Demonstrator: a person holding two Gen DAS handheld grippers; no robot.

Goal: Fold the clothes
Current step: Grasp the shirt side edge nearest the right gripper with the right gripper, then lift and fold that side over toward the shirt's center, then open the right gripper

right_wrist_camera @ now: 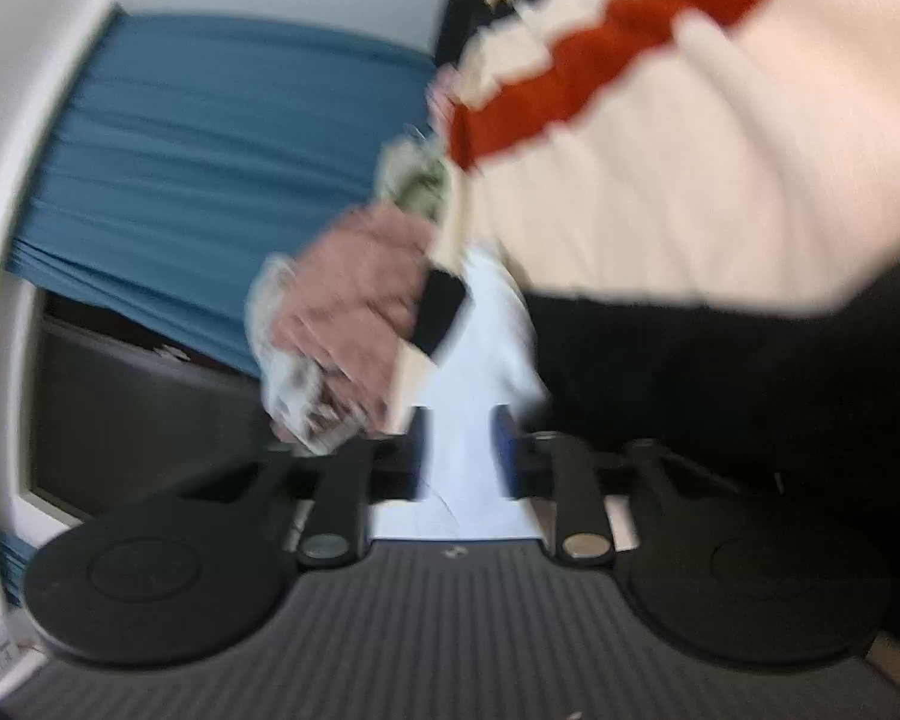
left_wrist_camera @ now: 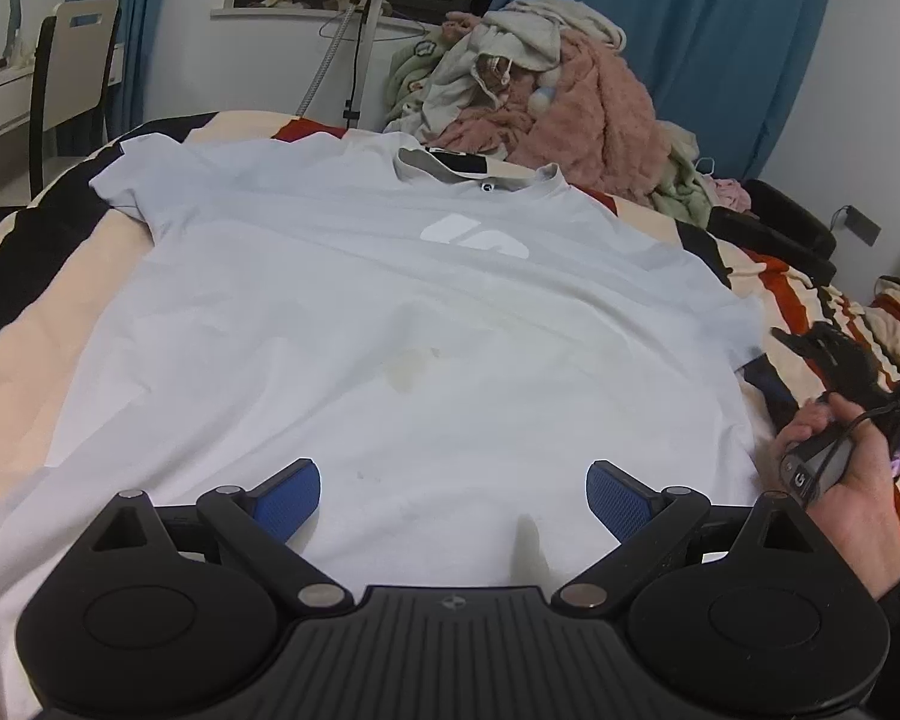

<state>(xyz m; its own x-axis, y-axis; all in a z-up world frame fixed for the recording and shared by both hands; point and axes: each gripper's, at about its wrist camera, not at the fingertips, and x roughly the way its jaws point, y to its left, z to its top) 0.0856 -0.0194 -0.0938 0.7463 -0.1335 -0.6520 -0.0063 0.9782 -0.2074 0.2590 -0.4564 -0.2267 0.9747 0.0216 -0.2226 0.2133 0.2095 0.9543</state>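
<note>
Pale blue t-shirt (left_wrist_camera: 390, 324) with a white logo on the chest and a yellowish stain mid-front. Bedspread (left_wrist_camera: 810, 300) is cream with black and orange-red stripes. Curtains (left_wrist_camera: 720, 30) are teal, and there's a fuzzy pink blanket (left_wrist_camera: 594, 114) piled behind.

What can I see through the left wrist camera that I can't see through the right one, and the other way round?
Only the left wrist view shows the whole pale T-shirt spread flat on the bed, its collar far from the camera, the open left gripper hovering above the hem, and a chair.

Only the right wrist view, which is badly blurred and tilted, shows the right gripper close up with white cloth between its fingers.

Both show the striped bedspread, the pink clothes pile and blue curtains.
</note>
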